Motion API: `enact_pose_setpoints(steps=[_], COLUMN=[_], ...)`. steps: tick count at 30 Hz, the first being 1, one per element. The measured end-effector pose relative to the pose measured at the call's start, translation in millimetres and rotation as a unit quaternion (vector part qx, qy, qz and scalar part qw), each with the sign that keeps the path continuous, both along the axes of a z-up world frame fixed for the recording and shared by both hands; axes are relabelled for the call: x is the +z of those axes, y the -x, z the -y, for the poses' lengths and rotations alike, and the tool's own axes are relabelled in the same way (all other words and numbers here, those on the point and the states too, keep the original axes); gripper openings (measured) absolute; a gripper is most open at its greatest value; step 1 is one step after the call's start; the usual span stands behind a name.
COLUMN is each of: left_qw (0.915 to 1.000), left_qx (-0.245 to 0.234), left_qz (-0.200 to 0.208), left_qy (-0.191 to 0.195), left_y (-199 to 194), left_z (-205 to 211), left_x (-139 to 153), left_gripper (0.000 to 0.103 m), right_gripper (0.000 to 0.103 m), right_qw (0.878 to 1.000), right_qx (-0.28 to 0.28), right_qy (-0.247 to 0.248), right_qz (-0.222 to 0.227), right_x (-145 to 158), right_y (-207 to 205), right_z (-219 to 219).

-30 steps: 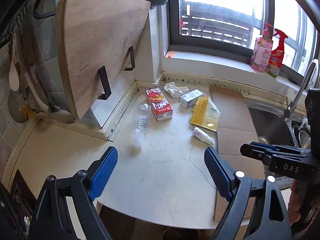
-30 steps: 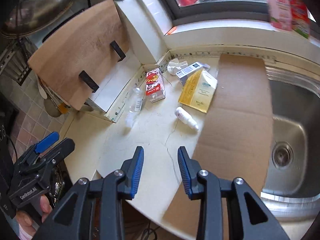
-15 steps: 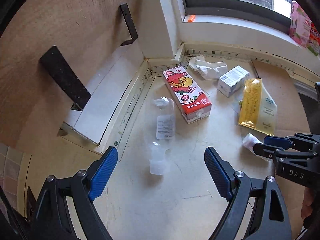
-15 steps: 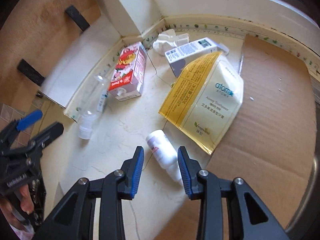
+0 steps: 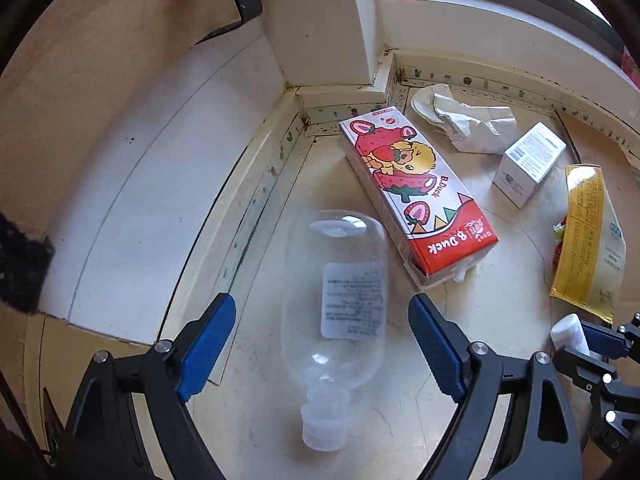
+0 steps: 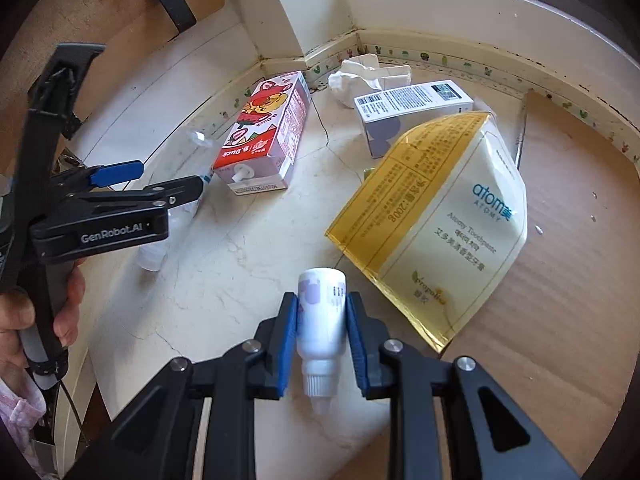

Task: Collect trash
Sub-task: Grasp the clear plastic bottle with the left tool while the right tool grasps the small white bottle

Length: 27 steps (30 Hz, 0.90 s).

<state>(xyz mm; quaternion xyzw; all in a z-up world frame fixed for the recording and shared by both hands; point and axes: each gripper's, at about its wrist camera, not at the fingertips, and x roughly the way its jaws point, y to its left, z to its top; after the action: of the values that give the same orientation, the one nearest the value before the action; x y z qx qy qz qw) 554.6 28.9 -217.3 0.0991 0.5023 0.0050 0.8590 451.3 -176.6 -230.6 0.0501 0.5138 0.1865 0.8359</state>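
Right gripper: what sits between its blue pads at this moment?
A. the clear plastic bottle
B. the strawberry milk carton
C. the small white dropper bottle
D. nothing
C: in the right wrist view the right gripper has just closed its blue pads against the sides of the small white dropper bottle, which lies nozzle toward the camera on the countertop.

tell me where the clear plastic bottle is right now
In the left wrist view the clear plastic bottle lies on the counter between the open left gripper fingers, just left of the strawberry carton.
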Motion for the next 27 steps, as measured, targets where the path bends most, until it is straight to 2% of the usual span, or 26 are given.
enact_pose_setpoints(steps=[3, 5, 6, 11, 17, 27], left_qw=[0.9999, 0.9997, 0.9996, 0.9991, 0.9991, 0.9983], left_qx=[-0.002, -0.002, 0.0, 0.015, 0.006, -0.025], left_qz=[-0.01, -0.02, -0.026, -0.028, -0.036, -0.036], left_qy=[0.005, 0.011, 0.013, 0.028, 0.021, 0.039], left_y=[-9, -13, -14, -11, 10, 96], left_z=[1, 2, 2, 0, 7, 21], left_x=[-10, -17, -22, -26, -19, 23], left_gripper=[0.078, 0.059, 0.054, 0.052, 0.052, 0.052], right_gripper=[0.024, 0.024, 0.024, 0.024, 0.024, 0.024], right_qw=[1.0, 1.0, 1.0, 0.999, 0.999, 0.996], right_qx=[-0.005, -0.007, -0.008, -0.011, -0.021, -0.038], right_qy=[-0.016, -0.021, -0.022, -0.029, -0.048, -0.075], right_qz=[-0.007, -0.009, -0.01, -0.013, -0.012, -0.012], right_x=[-1, -2, -2, -2, 4, 25], right_y=[-2, -3, -3, -5, -2, 37], right_z=[3, 4, 5, 6, 10, 9])
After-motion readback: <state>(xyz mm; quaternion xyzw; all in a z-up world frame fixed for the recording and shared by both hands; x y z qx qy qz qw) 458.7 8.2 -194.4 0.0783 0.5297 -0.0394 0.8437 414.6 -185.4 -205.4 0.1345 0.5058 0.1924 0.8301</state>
